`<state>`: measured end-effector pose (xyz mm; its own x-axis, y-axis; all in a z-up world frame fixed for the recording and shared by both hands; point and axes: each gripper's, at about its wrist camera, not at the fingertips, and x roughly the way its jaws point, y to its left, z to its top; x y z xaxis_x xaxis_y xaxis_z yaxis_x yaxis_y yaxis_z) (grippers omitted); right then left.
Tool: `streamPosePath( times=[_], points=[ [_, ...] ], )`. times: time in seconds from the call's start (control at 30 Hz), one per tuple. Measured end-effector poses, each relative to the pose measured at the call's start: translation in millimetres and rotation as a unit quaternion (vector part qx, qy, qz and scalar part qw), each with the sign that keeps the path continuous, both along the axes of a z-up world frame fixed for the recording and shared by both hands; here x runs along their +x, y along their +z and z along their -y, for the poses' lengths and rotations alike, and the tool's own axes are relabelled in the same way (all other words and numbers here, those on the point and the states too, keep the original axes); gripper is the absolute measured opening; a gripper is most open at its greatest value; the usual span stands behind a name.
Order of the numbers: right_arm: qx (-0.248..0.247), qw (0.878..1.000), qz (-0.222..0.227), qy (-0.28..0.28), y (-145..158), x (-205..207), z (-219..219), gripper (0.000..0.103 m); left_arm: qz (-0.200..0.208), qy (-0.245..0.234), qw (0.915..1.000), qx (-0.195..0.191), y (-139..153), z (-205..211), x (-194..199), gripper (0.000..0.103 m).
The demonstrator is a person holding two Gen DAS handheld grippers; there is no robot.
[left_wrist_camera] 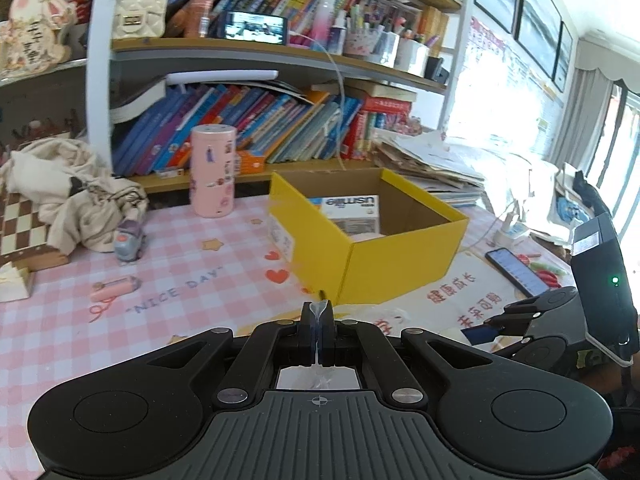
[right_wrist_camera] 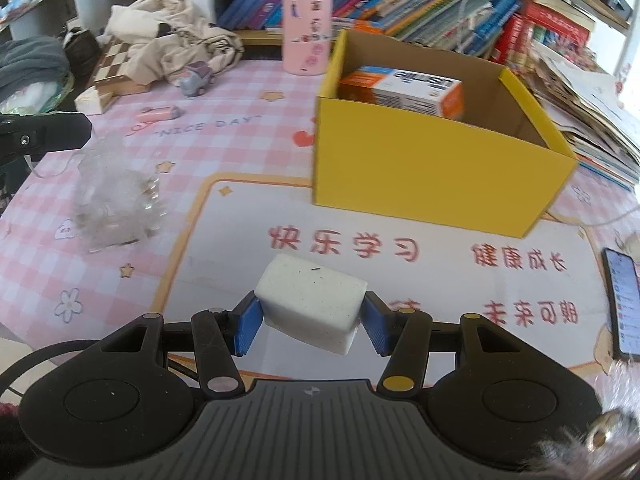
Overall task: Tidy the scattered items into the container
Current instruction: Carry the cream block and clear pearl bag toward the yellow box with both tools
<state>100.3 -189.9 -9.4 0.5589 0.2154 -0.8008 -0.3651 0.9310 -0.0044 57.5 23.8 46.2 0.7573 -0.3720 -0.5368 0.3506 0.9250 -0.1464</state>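
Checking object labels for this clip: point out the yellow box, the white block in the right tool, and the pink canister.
yellow box [right_wrist_camera: 432, 168], right wrist view, front wall.
white block [right_wrist_camera: 310, 304], right wrist view, top face.
pink canister [left_wrist_camera: 212, 172], left wrist view, side.

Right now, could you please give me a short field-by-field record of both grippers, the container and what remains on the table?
left gripper: shut on clear plastic bag, which hangs below it
right gripper: shut on white block
container: yellow box, open top
inside box: usmile carton
loose on table: pink tube, toy car
also on table: pink canister, phone
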Motion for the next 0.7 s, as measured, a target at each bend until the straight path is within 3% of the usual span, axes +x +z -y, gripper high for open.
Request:
streamPosePath(
  times=[0.7],
  points=[
    [0.008,0.997,-0.014,-0.072,-4,6,76,0.051,-0.020,-0.076,0.9969,-0.005,1,71,25,0.000]
  ],
)
